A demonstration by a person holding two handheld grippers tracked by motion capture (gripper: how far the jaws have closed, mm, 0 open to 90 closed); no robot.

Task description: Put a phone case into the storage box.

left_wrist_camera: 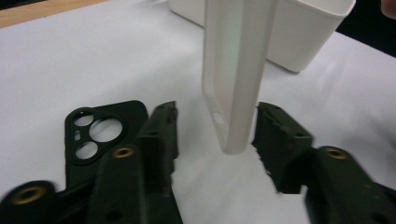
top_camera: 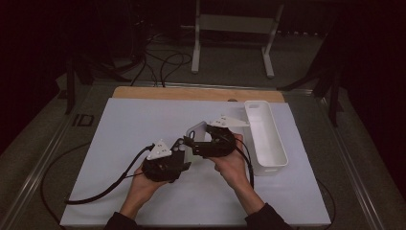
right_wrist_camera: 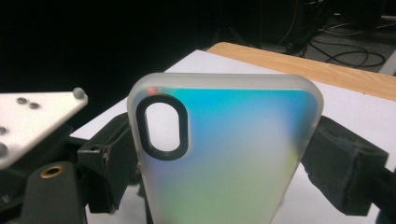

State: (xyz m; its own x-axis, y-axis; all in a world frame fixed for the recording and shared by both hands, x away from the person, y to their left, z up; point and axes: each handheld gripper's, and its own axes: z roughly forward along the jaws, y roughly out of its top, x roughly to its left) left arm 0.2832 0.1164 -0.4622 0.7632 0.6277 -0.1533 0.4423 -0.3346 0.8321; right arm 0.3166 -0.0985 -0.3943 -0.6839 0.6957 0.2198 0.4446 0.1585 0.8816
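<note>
I see right gripper [top_camera: 198, 139] clamped on the translucent phone case [right_wrist_camera: 224, 154], upright over the mat | left gripper [left_wrist_camera: 215, 140] jaws apart astride its edge | risk: case twists free, drops beside the white bin [top_camera: 265, 139].

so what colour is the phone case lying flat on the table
Black phone case, with a camera cutout, clearest in the left gripper view beside the left gripper's jaw.
</note>
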